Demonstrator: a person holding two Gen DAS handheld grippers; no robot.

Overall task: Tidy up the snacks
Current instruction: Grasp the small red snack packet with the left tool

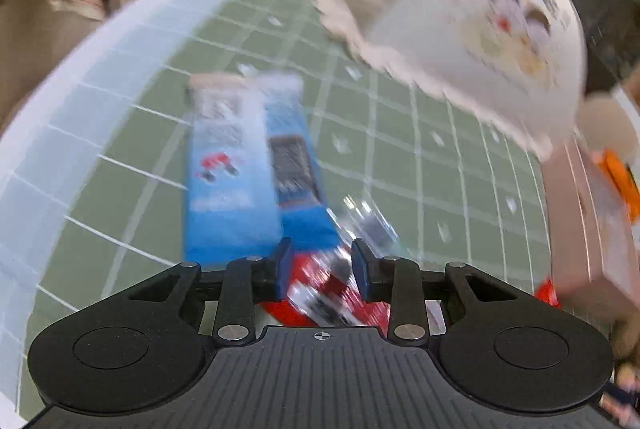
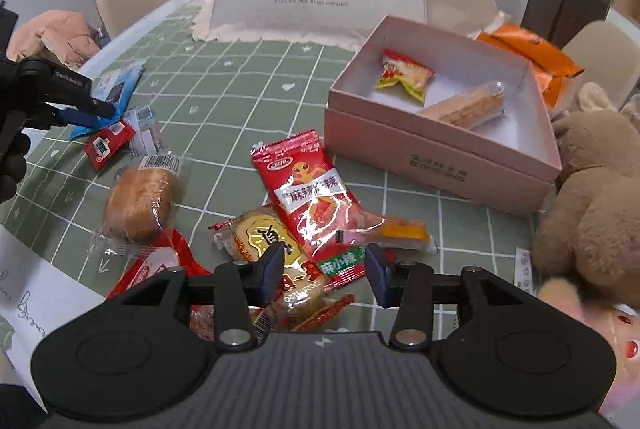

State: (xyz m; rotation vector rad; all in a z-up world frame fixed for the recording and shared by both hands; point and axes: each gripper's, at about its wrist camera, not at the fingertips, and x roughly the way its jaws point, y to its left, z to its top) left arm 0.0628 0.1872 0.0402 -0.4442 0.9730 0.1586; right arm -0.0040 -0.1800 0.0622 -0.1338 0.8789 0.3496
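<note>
Left tool (image 2: pixel 105 109) jaws drawn together, over blue packets (image 1: pixel 240 165) on worktop (image 2: pixel 248 101). Right tool (image 2: pixel 324 269) jaws apart, gripping nothing, above red snack packet (image 2: pixel 312 197). Pink box (image 2: pixel 440 153) holds two snacks.

Two snacks (image 2: pixel 404 75) in box (image 2: pixel 440 157), right of loose packets (image 2: pixel 316 197)

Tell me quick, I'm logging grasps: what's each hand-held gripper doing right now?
Left hand-held gripper: closed, with a red packet at its tips; whether it grips it cannot be told.
Right hand-held gripper: open, holding nothing.
</note>
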